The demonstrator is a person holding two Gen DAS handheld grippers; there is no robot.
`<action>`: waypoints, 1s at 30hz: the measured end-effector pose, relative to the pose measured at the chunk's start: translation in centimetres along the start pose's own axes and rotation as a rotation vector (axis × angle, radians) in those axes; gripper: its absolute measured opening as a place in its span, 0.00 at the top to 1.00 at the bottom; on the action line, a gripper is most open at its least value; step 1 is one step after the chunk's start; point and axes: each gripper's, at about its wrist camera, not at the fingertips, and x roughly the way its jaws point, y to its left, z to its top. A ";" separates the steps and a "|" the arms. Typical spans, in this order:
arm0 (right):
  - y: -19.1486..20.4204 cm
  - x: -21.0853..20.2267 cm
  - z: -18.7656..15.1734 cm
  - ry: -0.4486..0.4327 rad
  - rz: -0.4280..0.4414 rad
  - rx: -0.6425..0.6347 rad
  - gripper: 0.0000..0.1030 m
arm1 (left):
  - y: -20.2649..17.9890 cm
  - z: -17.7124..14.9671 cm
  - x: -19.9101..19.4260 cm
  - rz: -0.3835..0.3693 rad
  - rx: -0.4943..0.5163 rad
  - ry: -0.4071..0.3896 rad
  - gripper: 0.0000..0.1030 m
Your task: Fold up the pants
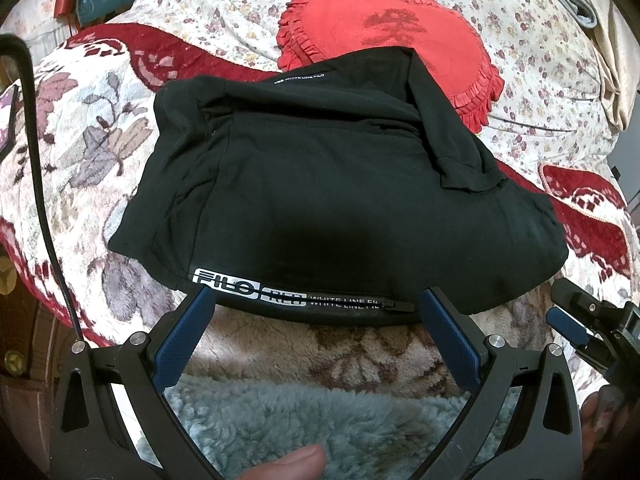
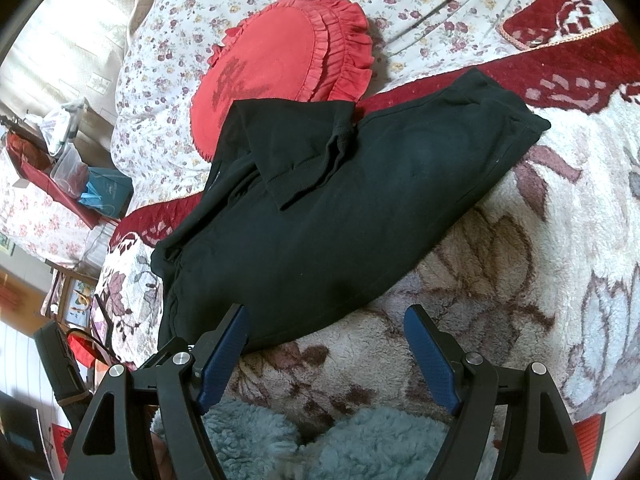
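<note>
The work surface is a bed covered with a plush floral blanket point(image 1: 92, 152) in cream and dark red; a quilt with small flowers lies behind it, and a red frilled cushion point(image 1: 384, 40) rests at the far side. The black pants point(image 1: 320, 184) lie on the blanket in a compact, already doubled bundle, their far edge overlapping the cushion. One ribbed cuff point(image 2: 308, 168) is turned back on top of the bundle and sits crooked. The left gripper point(image 1: 316, 300) is directly in front of the near edge of the pants, jaws wide apart and holding nothing; the fingertips straddle the printed white lettering and the zipper point(image 1: 396, 305) along that edge, at or just short of the cloth. The right gripper point(image 2: 324, 316) is also fully open and empty. It stands off the right end of the same near edge, with its left fingertip over the cloth margin and its right fingertip over bare blanket. In the left wrist view, the bundle's long axis runs left to right across the gripper's line of approach; in the right wrist view it runs diagonally, away and to the right. The left gripper is judged the better centred on the garment; the right is offset toward one corner. A further fold would probably require both grippers to close on the near edge and carry it away toward the cushion. The loose cuff may slip out of the stack.
</note>
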 end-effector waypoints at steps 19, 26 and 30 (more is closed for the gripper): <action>-0.3 0.1 0.0 0.001 0.005 0.001 0.24 | 2.1 1.8 -0.8 -0.059 -0.025 0.016 0.01; -0.9 0.1 0.2 -0.003 0.014 0.000 0.24 | 8.8 4.7 -3.8 -0.284 -0.149 -0.090 0.01; -0.9 0.0 0.1 -0.003 0.023 0.002 0.24 | 13.7 5.8 -3.7 -0.326 -0.222 -0.043 0.01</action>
